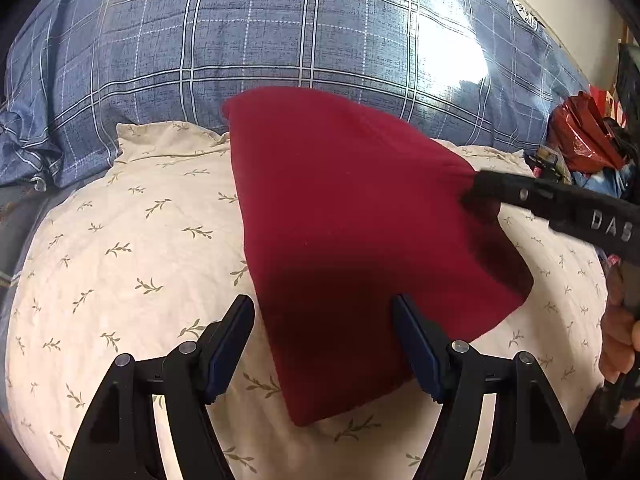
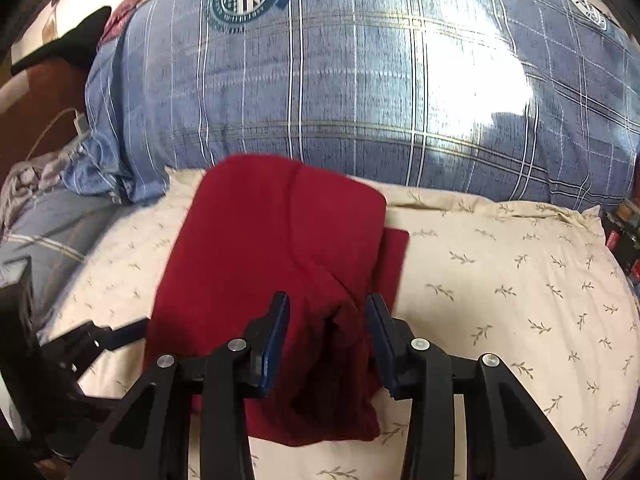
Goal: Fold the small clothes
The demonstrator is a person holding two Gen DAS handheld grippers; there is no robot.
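A dark red garment [image 1: 352,240] lies partly folded on a cream pillow with a leaf print [image 1: 120,260]. My left gripper [image 1: 324,344] is open, its jaws wide apart over the garment's near edge, holding nothing. My right gripper [image 1: 476,190] comes in from the right and pinches the garment's right edge, lifting it into a peak. In the right wrist view the right gripper [image 2: 328,340] has a bunched fold of the red garment [image 2: 280,248] between its jaws, and the pillow [image 2: 500,300] lies beneath. The left gripper's fingers [image 2: 120,332] show at the left.
A blue plaid pillow [image 1: 280,32] lies behind the cream pillow, also in the right wrist view [image 2: 360,80]. A red plastic bag [image 1: 580,136] and clutter sit at the right edge. A white cable [image 2: 76,120] and grey cloth [image 2: 28,176] lie at the left.
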